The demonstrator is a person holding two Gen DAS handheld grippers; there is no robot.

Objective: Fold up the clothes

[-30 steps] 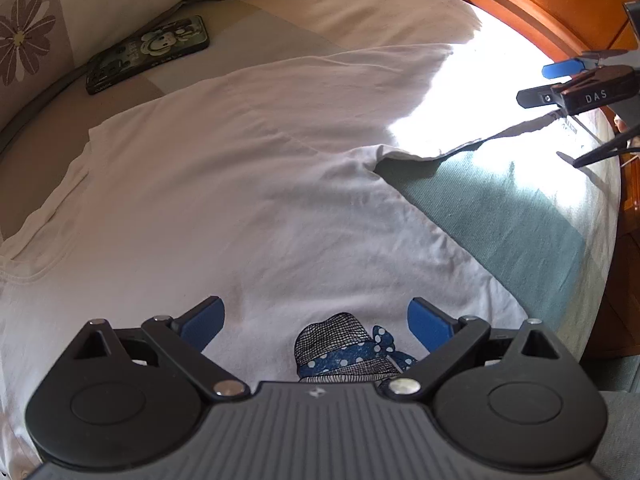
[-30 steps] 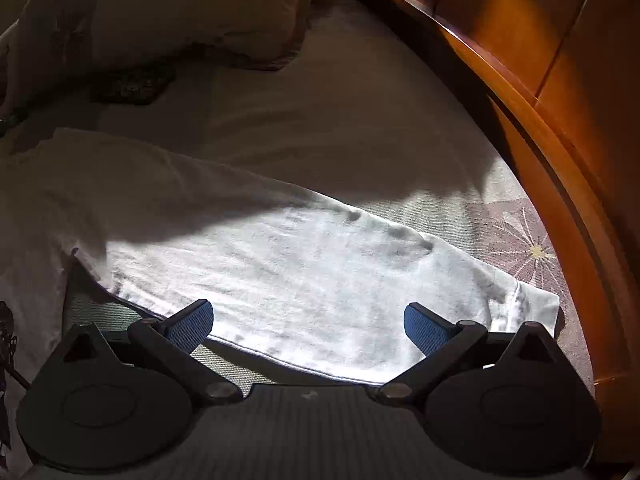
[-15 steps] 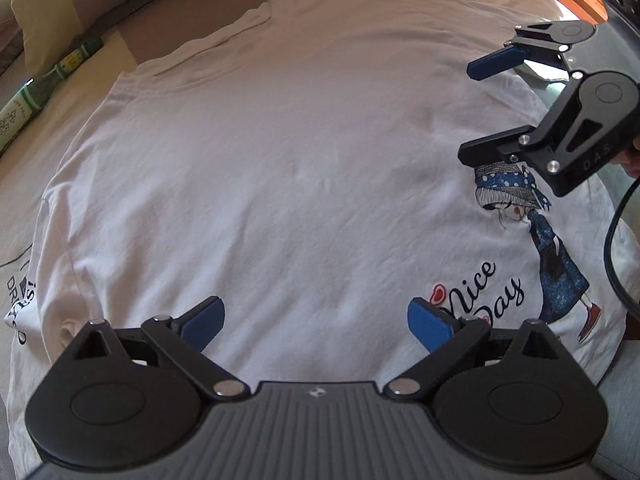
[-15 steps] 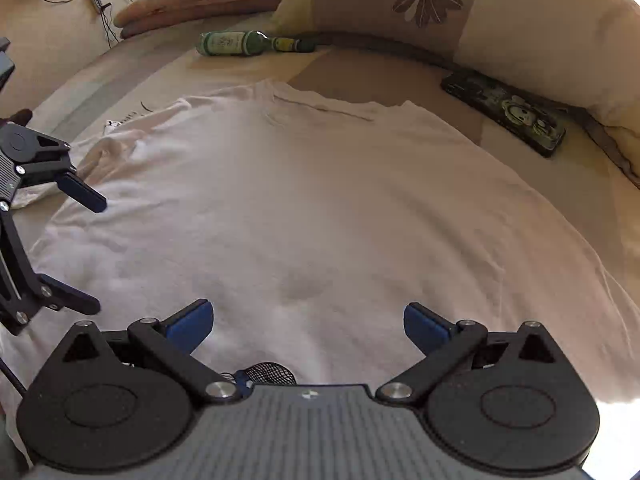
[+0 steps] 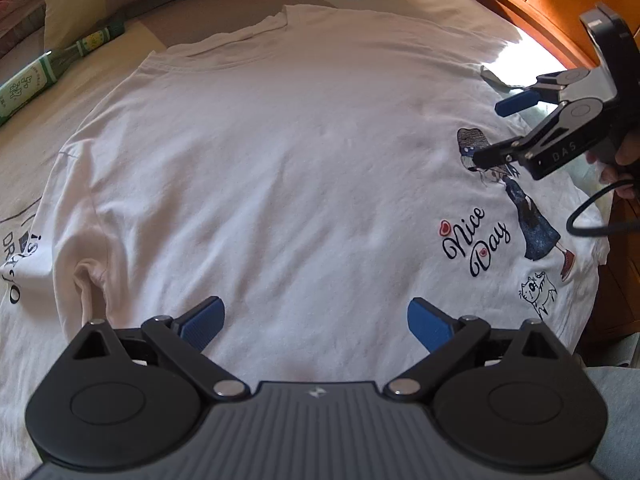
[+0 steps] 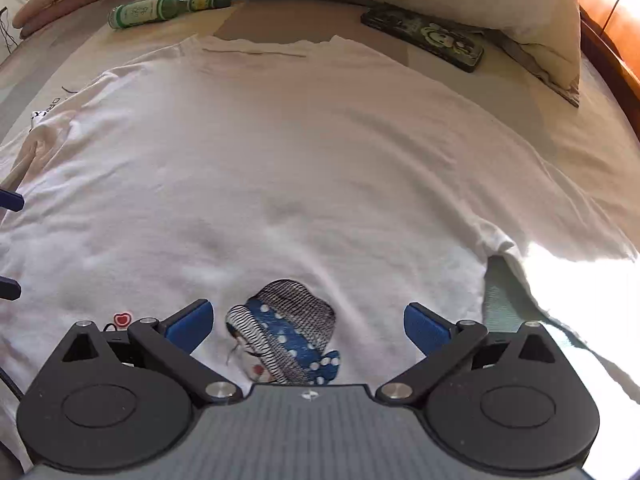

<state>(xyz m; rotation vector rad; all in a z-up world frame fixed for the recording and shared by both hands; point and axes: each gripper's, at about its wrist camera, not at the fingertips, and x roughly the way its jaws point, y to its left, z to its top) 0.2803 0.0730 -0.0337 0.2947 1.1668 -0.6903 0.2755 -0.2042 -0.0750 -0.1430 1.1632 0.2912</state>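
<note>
White T-shirt (image 5: 288,160) lies spread flat on the bed (image 6: 580,128). Left gripper (image 5: 316,322) hovers wide open over its hem; right gripper (image 6: 308,322), jaws apart and empty, hangs above the printed girl (image 6: 286,332).

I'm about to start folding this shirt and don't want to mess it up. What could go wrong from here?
1. The green bottle and the phone lie just beyond the collar of the white T-shirt; a fold swept that way might knock them.
2. The left sleeve is bunched at the armpit, so a fold could trap creases.
3. Both the left gripper and right gripper are open above mid-fabric; pinching there may grab only one layer.
</note>
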